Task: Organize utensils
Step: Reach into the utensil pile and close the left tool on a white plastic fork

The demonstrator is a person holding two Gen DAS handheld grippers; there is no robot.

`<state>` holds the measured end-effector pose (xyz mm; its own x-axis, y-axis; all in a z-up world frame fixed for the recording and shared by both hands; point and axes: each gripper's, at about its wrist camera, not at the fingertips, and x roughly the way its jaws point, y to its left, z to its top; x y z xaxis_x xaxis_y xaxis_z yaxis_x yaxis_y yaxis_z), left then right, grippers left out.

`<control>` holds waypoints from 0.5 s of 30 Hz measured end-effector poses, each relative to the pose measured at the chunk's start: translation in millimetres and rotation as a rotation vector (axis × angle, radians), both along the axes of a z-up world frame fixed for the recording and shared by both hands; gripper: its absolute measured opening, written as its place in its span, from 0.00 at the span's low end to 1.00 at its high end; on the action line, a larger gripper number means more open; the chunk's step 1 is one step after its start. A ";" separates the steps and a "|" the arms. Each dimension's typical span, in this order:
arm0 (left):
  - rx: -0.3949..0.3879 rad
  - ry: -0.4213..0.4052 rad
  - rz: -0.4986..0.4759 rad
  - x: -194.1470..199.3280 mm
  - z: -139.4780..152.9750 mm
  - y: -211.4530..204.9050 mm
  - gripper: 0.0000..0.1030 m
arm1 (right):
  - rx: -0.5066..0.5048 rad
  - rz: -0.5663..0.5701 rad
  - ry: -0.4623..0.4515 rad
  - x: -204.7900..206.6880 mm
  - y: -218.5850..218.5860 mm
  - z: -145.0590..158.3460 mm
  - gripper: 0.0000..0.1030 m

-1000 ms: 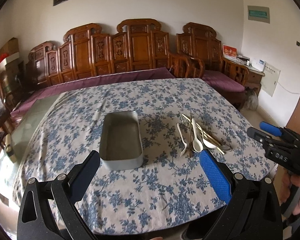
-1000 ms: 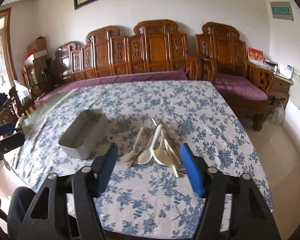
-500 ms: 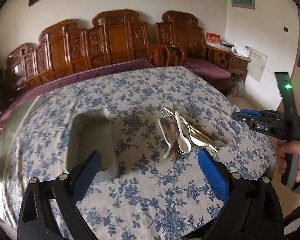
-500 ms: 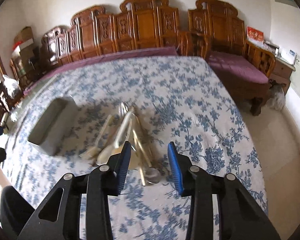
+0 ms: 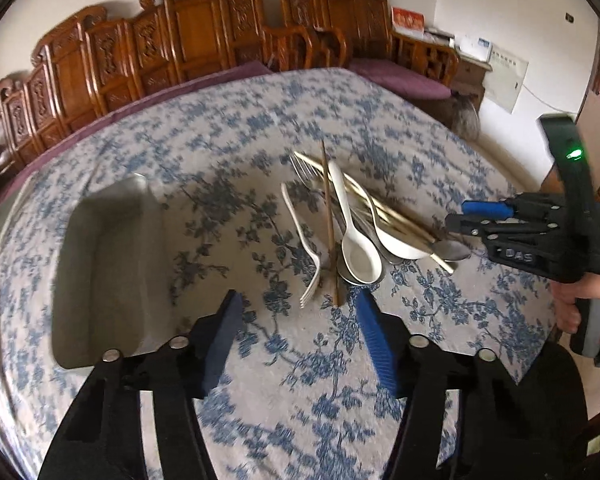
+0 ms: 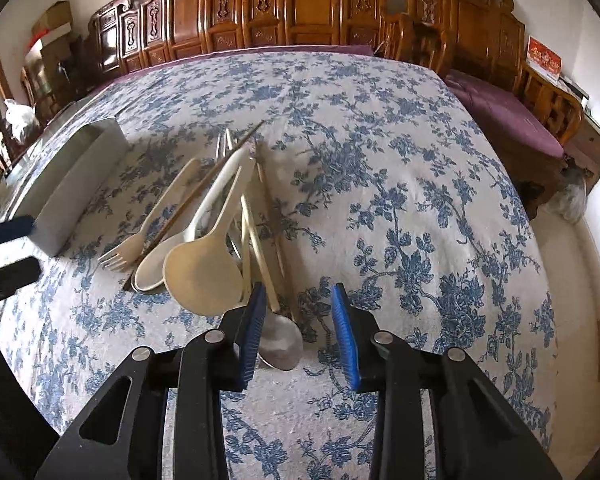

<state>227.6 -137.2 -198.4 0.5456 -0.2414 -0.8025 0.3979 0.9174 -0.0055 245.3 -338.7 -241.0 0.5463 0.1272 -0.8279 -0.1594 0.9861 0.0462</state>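
Observation:
A pile of utensils lies on the blue-flowered tablecloth (image 5: 260, 360): a white fork (image 5: 304, 240), white spoons (image 5: 356, 248), chopsticks (image 5: 329, 216) and a metal spoon (image 6: 280, 340). A grey rectangular tin (image 5: 104, 264) stands left of the pile. My left gripper (image 5: 298, 308) is open, just short of the fork's tines and the chopstick ends. My right gripper (image 6: 298, 312) is open and low over the near end of the pile, with the metal spoon's bowl between its fingers. It shows at the right in the left wrist view (image 5: 466, 216).
The cloth (image 6: 380, 160) covers a large table. Carved wooden benches (image 6: 300, 8) with purple cushions (image 6: 500, 112) line the far wall and right side. The tin (image 6: 64, 184) stands left of the pile in the right wrist view. Boxes (image 6: 48, 40) stand at far left.
Both grippers have moved forward and down toward the pile. The left gripper's fingers have narrowed from wide open. The right gripper's fingers now straddle the metal spoon's bowl.

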 end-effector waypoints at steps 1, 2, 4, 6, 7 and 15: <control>0.002 0.004 -0.002 4.0 -4.5 -1.8 0.48 | 0.005 -0.005 0.002 0.2 -2.0 0.1 0.35; 0.004 0.006 -0.002 6.3 -7.7 -4.1 0.46 | 0.005 -0.010 0.003 0.0 -3.4 0.4 0.35; 0.005 0.019 -0.005 15.4 -17.8 -9.1 0.43 | 0.008 -0.013 0.005 -0.4 -5.8 0.3 0.35; 0.012 0.025 -0.011 21.6 -23.5 -13.7 0.40 | 0.007 -0.016 0.012 -0.7 -7.1 -0.7 0.35; 0.018 0.028 -0.015 24.4 -26.1 -16.4 0.39 | 0.008 -0.015 0.013 -0.6 -7.5 -1.0 0.35; 0.062 0.019 -0.031 41.0 -39.2 -30.4 0.23 | 0.031 0.004 0.023 5.9 -7.5 -5.0 0.27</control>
<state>268.5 -167.7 -237.6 0.5227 -0.2077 -0.8268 0.4269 0.9033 0.0430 251.2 -346.1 -246.0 0.5262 0.1551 -0.8361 -0.1623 0.9835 0.0804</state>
